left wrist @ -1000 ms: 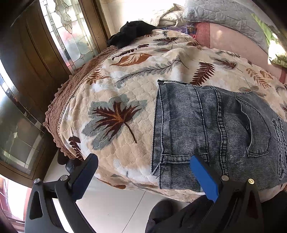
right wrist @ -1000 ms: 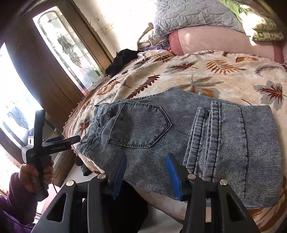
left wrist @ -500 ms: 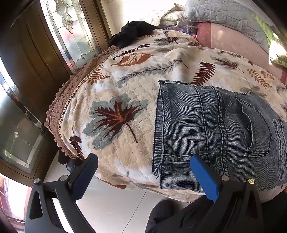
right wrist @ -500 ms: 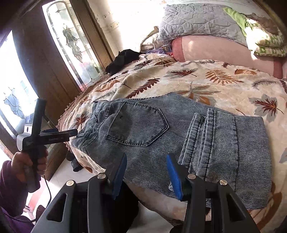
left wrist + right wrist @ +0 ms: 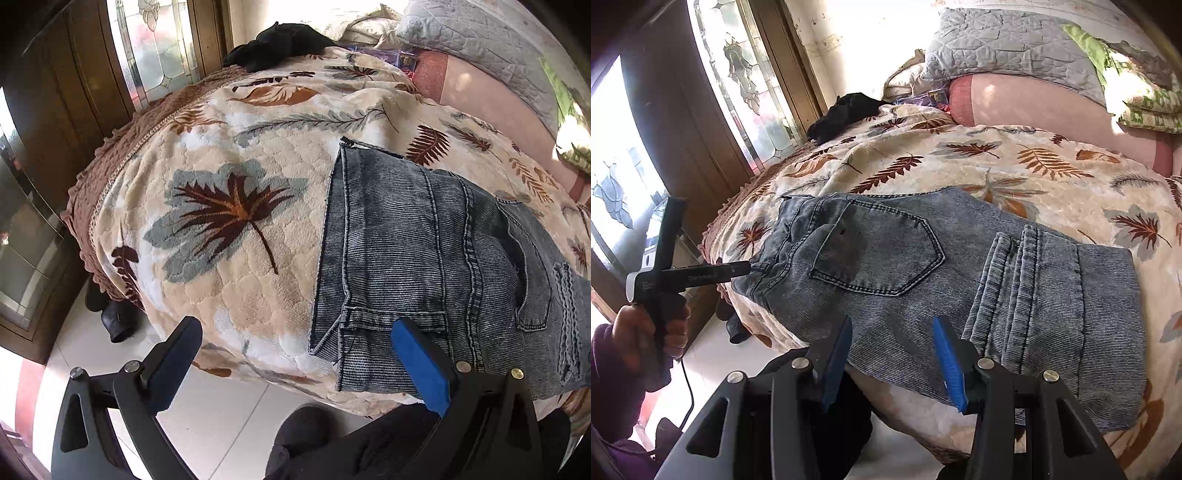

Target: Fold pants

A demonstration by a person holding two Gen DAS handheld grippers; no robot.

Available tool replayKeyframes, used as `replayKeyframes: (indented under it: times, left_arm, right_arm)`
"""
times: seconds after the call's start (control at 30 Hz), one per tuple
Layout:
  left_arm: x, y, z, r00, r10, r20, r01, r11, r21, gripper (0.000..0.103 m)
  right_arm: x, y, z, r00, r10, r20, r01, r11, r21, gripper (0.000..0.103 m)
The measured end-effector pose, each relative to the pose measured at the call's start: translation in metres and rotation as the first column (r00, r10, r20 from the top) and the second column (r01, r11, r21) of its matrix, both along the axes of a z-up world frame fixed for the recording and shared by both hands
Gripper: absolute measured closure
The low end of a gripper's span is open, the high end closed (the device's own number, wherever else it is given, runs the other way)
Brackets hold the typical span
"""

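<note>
Grey-blue denim pants [image 5: 960,266] lie folded into a flat block on the leaf-print bedspread [image 5: 997,166], back pocket up, near the bed's front edge. In the left wrist view the pants [image 5: 424,251] fill the right side. My left gripper [image 5: 295,350] is wide open and empty, held off the bed edge by the waistband corner; it also shows at the left of the right wrist view [image 5: 701,275]. My right gripper [image 5: 892,354] is open and empty, just short of the pants' near edge.
A black garment [image 5: 280,40] lies at the bed's far corner. Pillows and a grey quilt [image 5: 1015,48] are stacked at the head. Wooden glass-panelled doors [image 5: 155,48] stand left of the bed. White tiled floor [image 5: 221,413] and dark shoes [image 5: 118,321] are below.
Both grippers have drawn back a little from the bed; the pants lie as before. Both stay open.
</note>
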State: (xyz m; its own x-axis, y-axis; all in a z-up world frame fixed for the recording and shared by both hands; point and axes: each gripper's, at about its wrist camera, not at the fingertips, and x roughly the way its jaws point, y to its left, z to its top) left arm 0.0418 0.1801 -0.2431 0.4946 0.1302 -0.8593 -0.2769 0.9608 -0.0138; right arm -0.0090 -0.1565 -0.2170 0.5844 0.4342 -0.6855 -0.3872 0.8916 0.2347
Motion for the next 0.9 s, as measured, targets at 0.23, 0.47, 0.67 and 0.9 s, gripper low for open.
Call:
replayKeyframes:
  times: [0.23,0.47,0.67,0.9]
  left_arm:
    - [0.014,0.005,-0.022,1.000,0.000,0.023,0.004,0.987,-0.158,0.000]
    - [0.009,0.003,-0.015,0.995,-0.028,0.093,0.051,0.964,-0.260,0.013]
    - [0.019,0.006,-0.026,0.997,-0.018,0.074,0.040,0.952,-0.304,0.017]
    - [0.025,-0.002,-0.016,0.986,-0.088,0.143,0.127,0.947,-0.296,0.063]
  right_arm:
    - [-0.002,0.006,-0.005,1.000,0.011,-0.012,-0.011,1.000,-0.012,0.054]
    - [-0.004,-0.003,-0.003,1.000,-0.016,-0.003,0.016,1.000,0.003,0.054]
    - [-0.004,-0.009,-0.003,1.000,-0.024,-0.007,0.025,0.999,0.024,0.054]
    - [-0.004,-0.016,-0.004,0.999,-0.042,-0.008,0.042,0.998,0.035,0.054]
